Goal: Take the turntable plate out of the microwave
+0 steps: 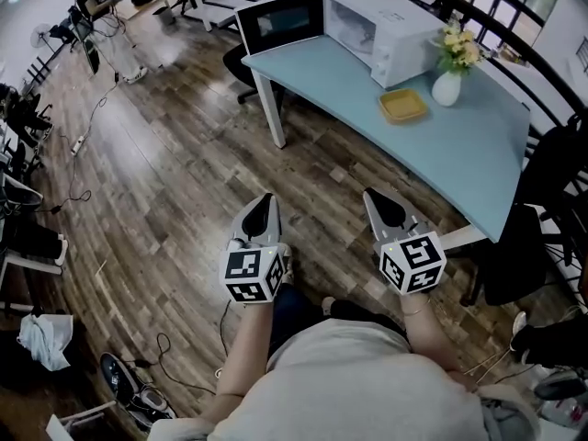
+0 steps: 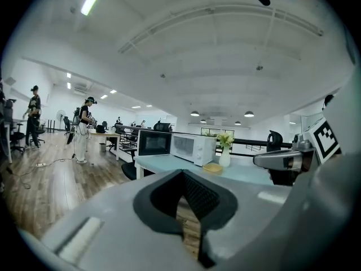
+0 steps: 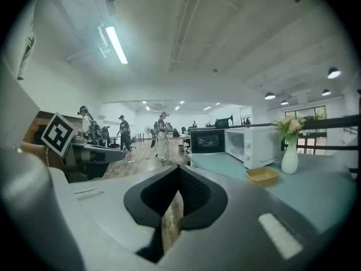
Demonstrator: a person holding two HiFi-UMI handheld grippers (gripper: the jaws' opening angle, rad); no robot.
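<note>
A white microwave (image 1: 381, 30) stands at the far end of a pale blue table (image 1: 459, 145), several steps ahead of me. A dark-framed panel (image 1: 280, 21) at its left looks like its open door. I cannot make out the turntable plate from here. My left gripper (image 1: 265, 198) and right gripper (image 1: 370, 194) are side by side over the wood floor, well short of the table. Each is shut, with only a thin slit between the jaws and nothing held. The microwave (image 2: 193, 148) shows small in the left gripper view, and likewise the microwave (image 3: 251, 145) in the right gripper view.
A shallow yellow dish (image 1: 402, 105) and a white vase of flowers (image 1: 447, 85) sit on the table next to the microwave. A dark chair (image 1: 241, 62) is at the table's left end, another (image 1: 524, 246) at right. Cables (image 1: 87, 136) trail over the floor; people (image 2: 84, 126) stand far off.
</note>
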